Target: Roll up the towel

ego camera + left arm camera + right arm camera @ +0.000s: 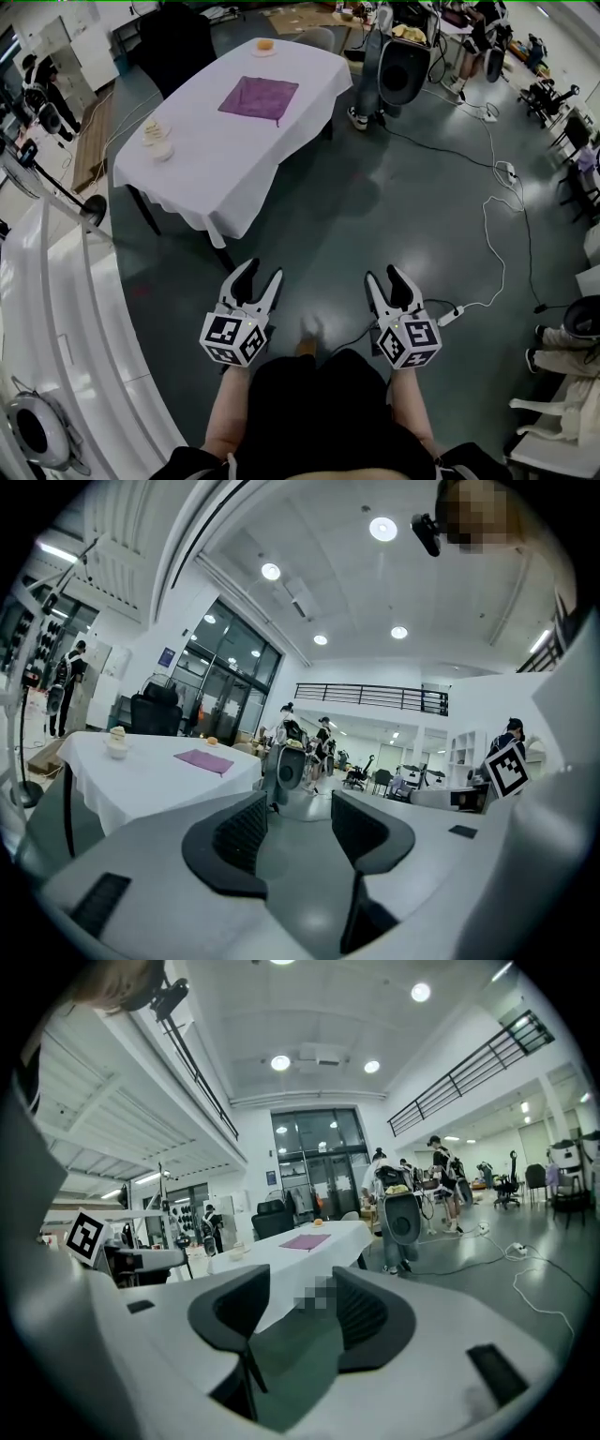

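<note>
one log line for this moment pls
phase: pre-contact | flat purple square towel: unrolled on white-clothed table | left gripper: open, empty | right gripper: open, empty | both well short of the table

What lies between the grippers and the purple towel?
In the head view: bare grey floor, then plain white tablecloth, between the left gripper, the right gripper and the towel.

purple towel (259, 97), white tablecloth (216, 159), grey floor (394, 206)
</note>
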`<state>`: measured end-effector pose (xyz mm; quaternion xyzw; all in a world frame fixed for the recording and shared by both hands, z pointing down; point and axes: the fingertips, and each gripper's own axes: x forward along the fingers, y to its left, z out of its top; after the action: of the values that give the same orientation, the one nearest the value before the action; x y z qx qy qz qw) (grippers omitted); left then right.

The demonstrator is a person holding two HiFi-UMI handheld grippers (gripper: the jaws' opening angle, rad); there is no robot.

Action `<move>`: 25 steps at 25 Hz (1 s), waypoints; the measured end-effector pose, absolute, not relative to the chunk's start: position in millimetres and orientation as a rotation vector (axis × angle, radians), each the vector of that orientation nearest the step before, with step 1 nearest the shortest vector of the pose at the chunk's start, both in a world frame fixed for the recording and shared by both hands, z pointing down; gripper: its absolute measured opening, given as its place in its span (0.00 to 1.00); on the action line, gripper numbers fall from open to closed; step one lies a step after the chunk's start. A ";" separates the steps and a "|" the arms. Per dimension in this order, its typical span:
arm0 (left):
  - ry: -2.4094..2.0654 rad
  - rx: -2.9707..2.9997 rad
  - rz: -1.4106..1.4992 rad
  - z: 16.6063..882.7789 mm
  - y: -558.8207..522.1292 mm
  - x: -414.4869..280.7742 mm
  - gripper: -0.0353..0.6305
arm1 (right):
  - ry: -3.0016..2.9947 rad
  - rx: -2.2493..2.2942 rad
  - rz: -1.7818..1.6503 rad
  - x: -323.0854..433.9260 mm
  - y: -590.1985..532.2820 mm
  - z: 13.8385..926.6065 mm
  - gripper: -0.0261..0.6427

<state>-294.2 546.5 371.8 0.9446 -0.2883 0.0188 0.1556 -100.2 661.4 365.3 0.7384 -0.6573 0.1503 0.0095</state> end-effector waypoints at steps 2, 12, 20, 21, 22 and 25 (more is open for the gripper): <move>-0.835 2.684 0.065 379.9 547.8 -300.4 0.38 | -2.052 2.302 0.512 -102.7 662.8 372.4 0.37; -0.936 2.607 0.057 397.6 534.0 -321.7 0.38 | -2.125 2.197 0.564 -114.6 628.6 382.8 0.37; -0.959 2.616 0.073 396.5 495.0 -287.9 0.38 | -2.179 2.175 0.589 -83.9 580.3 380.3 0.37; -0.958 2.619 0.079 396.9 489.5 -281.4 0.38 | -2.176 2.174 0.595 -77.2 574.2 381.9 0.37; -0.961 2.618 0.082 397.5 483.2 -275.3 0.38 | -2.177 2.173 0.601 -70.5 568.0 382.7 0.37; -0.974 2.605 0.077 397.5 461.0 -256.4 0.38 | -2.187 2.175 0.620 -46.6 548.0 382.5 0.37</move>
<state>-256.4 461.0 397.5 0.9212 -0.3444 0.0271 0.1789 -46.6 548.0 382.5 0.6913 -0.6951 0.1972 -0.0026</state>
